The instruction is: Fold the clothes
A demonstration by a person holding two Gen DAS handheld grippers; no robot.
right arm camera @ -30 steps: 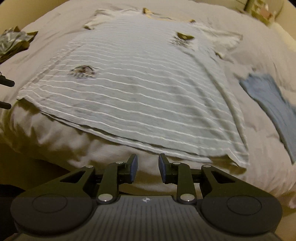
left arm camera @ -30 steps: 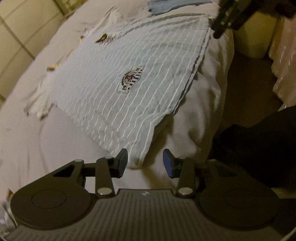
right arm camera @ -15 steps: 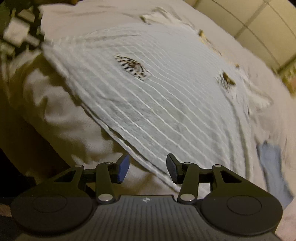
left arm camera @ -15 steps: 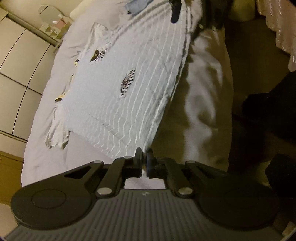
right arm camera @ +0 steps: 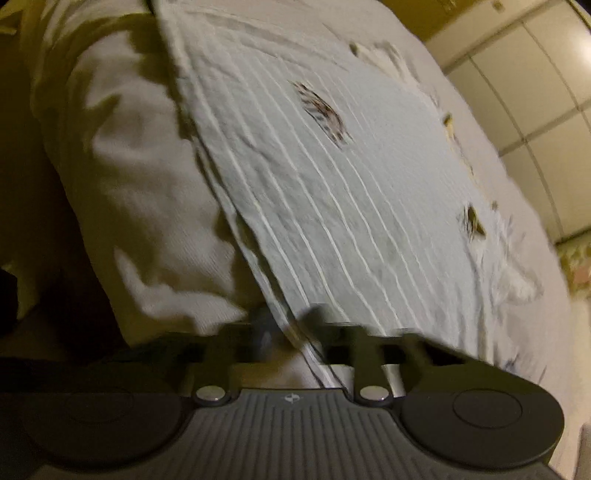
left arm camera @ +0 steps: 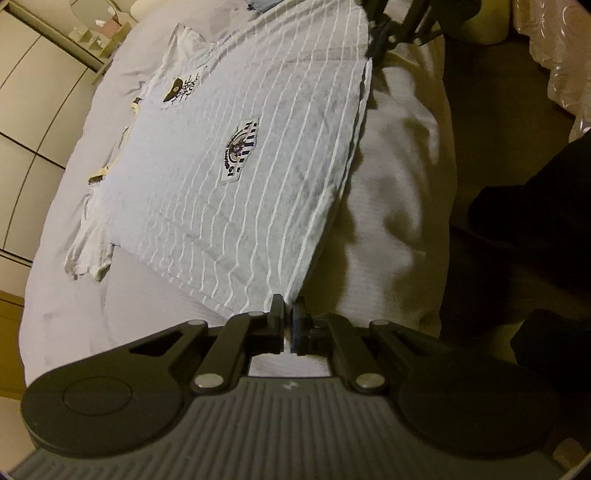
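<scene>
Both grippers, left gripper (left arm camera: 287, 325) and right gripper (right arm camera: 291, 332), clamped on the shirt's (left arm camera: 258, 147) near hem corners; shirt stretches away from fingers across the bed (left arm camera: 391, 184).

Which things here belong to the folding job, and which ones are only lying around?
Part of the job:
- striped shirt
- left gripper, shut on its hem corner
- right gripper, shut on the hem's other corner

Just lying about:
- blue garment at the far edge
- white bed cover underneath
</scene>
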